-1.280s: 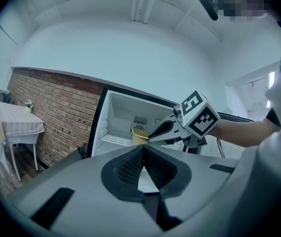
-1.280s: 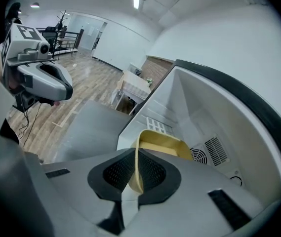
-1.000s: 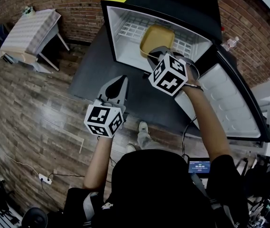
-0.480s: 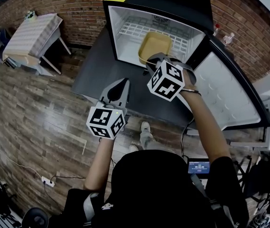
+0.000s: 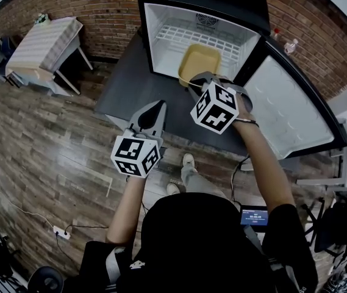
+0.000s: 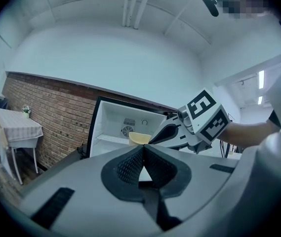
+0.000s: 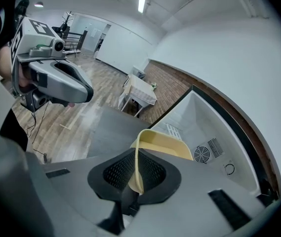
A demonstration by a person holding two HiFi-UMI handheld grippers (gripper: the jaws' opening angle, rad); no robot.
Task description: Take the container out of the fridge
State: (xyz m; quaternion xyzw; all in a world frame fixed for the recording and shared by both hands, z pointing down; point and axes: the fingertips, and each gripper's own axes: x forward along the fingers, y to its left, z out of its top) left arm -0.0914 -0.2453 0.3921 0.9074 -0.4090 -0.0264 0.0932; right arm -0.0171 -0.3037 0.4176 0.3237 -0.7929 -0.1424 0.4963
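Container [image 5: 200, 63]: yellow tub at the fridge's front edge, right of centre, near rim pinched in the right claw [image 5: 192, 80].
Right claw: closed on the container's rim, angled down.
Left claw [image 6: 142, 151]: closed, empty, well left, outside the fridge.
Surface: dark mat [image 5: 124, 90] under the fridge [image 5: 161, 26], on plank floor [image 5: 51, 145].
Room: brick wall [image 5: 94, 11] behind; cloth-covered small table [image 5: 42, 41] far left.
Around: fridge door [image 5: 283, 115] open to the right; wire shelf [image 5: 191, 36] behind the container.
Orientation: open side up; nearly square from above, long axis unclear.
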